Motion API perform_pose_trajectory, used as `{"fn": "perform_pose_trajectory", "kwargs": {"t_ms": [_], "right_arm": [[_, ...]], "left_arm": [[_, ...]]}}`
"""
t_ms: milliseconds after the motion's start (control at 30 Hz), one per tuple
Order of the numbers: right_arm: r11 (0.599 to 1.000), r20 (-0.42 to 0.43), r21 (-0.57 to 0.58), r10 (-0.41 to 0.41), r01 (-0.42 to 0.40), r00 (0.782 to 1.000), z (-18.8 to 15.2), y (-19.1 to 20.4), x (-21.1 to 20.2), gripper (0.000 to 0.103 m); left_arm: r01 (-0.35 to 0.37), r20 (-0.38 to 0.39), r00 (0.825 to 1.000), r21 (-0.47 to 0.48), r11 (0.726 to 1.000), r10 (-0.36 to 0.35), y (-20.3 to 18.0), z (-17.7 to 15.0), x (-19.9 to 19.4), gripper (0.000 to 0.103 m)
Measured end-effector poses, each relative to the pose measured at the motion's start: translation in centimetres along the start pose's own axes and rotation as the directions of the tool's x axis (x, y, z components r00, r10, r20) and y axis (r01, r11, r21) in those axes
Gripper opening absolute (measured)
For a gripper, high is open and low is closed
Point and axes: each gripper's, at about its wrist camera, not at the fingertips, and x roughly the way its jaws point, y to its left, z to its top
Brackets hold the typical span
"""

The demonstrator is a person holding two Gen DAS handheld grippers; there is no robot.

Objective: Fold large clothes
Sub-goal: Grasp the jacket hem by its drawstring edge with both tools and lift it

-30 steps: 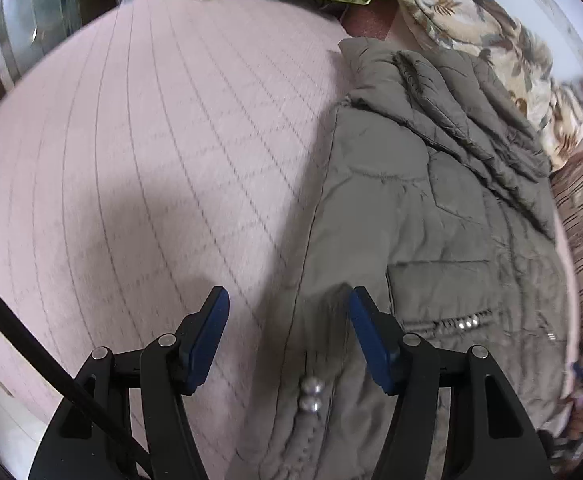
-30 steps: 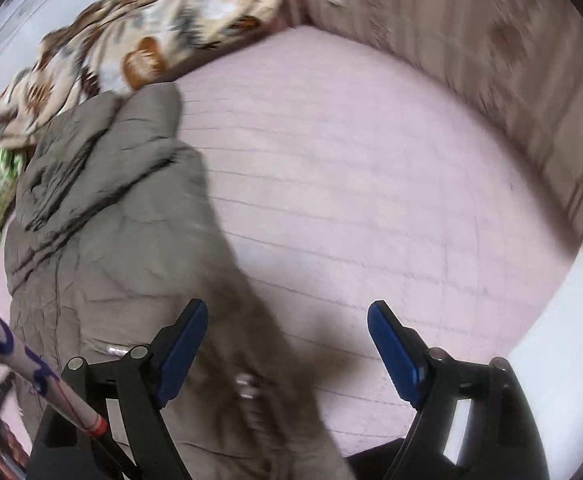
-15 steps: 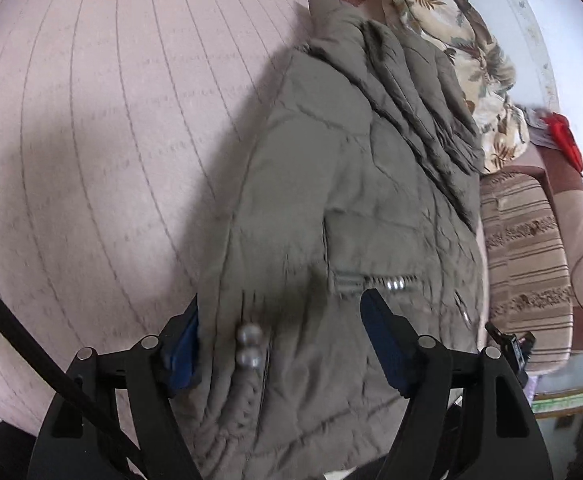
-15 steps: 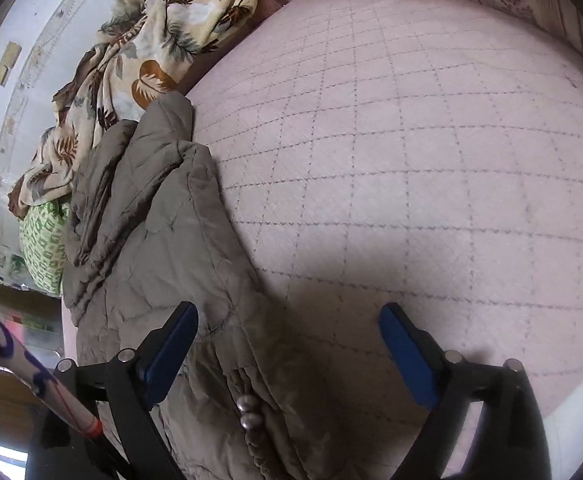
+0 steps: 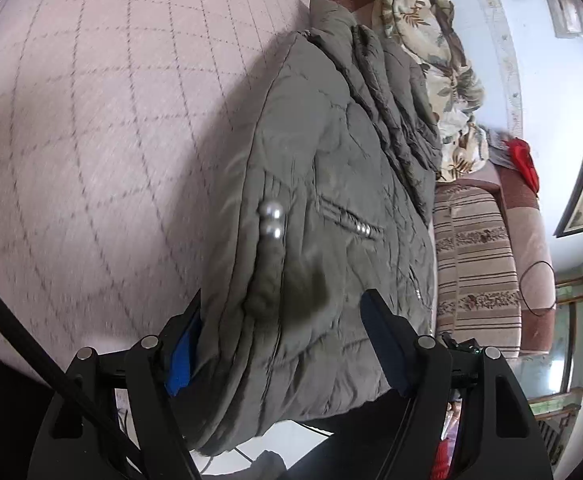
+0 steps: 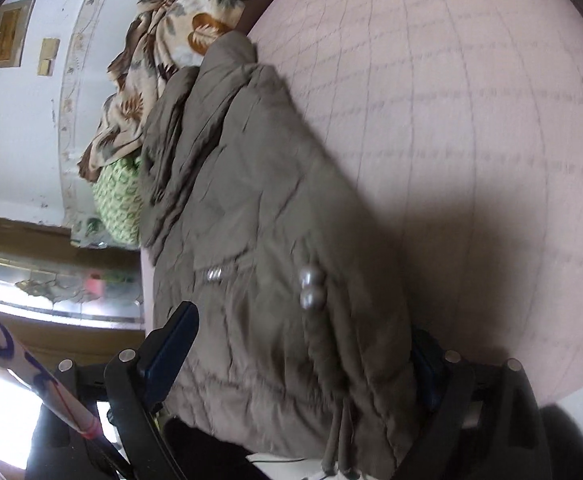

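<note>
- Pink quilted bedspread [image 5: 91, 128] fills the bed.
- Olive padded jacket [image 5: 331, 208] lies along its edge w/ hem toward the cameras (two pearl buttons [image 5: 271, 222] showing).
- Left gripper [image 5: 283, 344] & right gripper [image 6: 303, 356]: jaws wide apart, each straddling the hem, not clamped.

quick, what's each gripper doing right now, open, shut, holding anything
left gripper: open, jaws astride the hem of the olive jacket, not clamped.
right gripper: open wide, jacket hem between the jaws, not clamped.
</note>
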Motion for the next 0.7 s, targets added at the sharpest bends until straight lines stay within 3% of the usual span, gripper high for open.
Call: {"fn": "perform_pose_trajectory", "kwargs": {"t_ms": [267,367,467,600,700], "right_arm": [[0.999,-0.034,-0.012,0.051,-0.051,0.998,-3.0,0.2,0.1,0.093],[0.997,-0.073,-0.034,0.064,-0.066,0.995,-4.1,0.5,0.9,0.09],[0.995,-0.112,-0.043,0.079,-0.085,0.991,-5.3,0.5,2.2,0.087],[0.995,-0.087,-0.048,0.084,-0.089,0.993,-6.0,1.0,2.5,0.085],[0.994,-0.086,-0.041,0.101,-0.105,0.991,-6.5,1.3,3.1,0.081]], "left_arm": [[0.091,-0.042,0.995,0.01,0.996,-0.09,0.4,-1.7,1.2,0.073],[0.057,-0.051,0.997,0.045,0.997,-0.055,-0.4,-2.0,2.0,0.073],[0.057,-0.046,0.997,0.015,0.998,-0.057,-0.2,-1.7,2.2,0.073],[0.075,-0.042,0.996,-0.026,0.997,-0.076,0.4,-1.6,2.0,0.073],[0.041,-0.03,0.999,-0.026,0.999,-0.042,0.0,-1.8,2.1,0.073]]}}
